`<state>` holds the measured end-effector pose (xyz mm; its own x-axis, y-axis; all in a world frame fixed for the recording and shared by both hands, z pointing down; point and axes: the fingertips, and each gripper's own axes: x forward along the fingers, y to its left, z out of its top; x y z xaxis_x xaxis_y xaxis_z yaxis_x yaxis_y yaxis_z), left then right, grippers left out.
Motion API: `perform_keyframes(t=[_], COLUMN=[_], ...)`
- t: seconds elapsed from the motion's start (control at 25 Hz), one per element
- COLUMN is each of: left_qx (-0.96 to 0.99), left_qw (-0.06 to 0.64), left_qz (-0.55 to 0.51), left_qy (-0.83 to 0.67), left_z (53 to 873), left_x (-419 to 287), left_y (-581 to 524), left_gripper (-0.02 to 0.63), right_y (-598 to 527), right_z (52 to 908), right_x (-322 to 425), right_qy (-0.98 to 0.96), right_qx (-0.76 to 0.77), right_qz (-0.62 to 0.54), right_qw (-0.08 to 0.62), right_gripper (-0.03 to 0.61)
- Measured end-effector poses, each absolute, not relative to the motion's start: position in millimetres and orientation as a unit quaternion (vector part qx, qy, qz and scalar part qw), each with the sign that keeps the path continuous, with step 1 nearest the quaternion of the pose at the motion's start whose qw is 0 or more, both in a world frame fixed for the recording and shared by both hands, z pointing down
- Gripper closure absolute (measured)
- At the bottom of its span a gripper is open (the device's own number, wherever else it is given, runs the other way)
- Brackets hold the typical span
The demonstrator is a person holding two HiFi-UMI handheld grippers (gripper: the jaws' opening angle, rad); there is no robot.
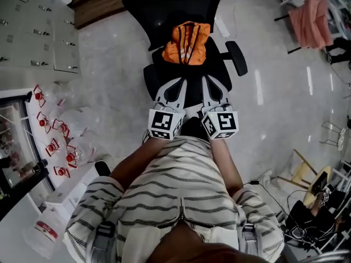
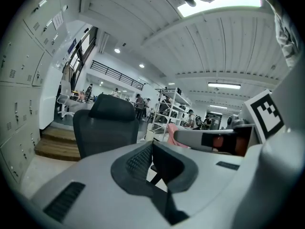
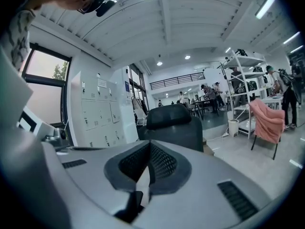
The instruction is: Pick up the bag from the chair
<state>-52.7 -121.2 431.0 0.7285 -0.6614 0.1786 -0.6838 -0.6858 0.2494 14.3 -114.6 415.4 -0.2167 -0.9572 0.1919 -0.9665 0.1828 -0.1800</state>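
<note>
Approach step: left gripper [image 1: 176, 83] and right gripper [image 1: 210, 81], jaws closed and empty, near the office chair [image 1: 237, 58] holding the orange bag [image 1: 186, 41], must open next.

This is looking like a big open-plan office or lab space: grey lockers [image 3: 97, 113] are lining one wall, a black office chair [image 3: 174, 128] is sitting on the polished floor [image 3: 267, 166], and metal shelving racks [image 3: 248, 87] are standing further back. People [image 3: 206, 90] are working at desks [image 3: 202, 101] (pretty far off) under strip lights [image 2: 224, 85].
</note>
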Motion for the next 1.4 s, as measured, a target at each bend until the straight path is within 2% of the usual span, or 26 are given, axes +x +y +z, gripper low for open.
perform_keyframes(t=[0.4,1.4], left_qx=[0.914,0.891], left_qw=[0.162,0.164], left_qz=[0.045,0.092], left_qy=[-0.369,-0.413], left_z=[443.1,483.9], left_x=[-36.5,46.9], left_y=[-140.2,-226.2], left_gripper=[0.591,0.591], right_y=[-139.6,-245.1], right_z=[430.5,505.6], right_x=[29.0,129.2], right_qy=[-0.773,-0.774], right_qx=[0.616,0.598], right_qz=[0.144,0.196], right_qw=[0.037,0.063], right_gripper=[0.558,0.557])
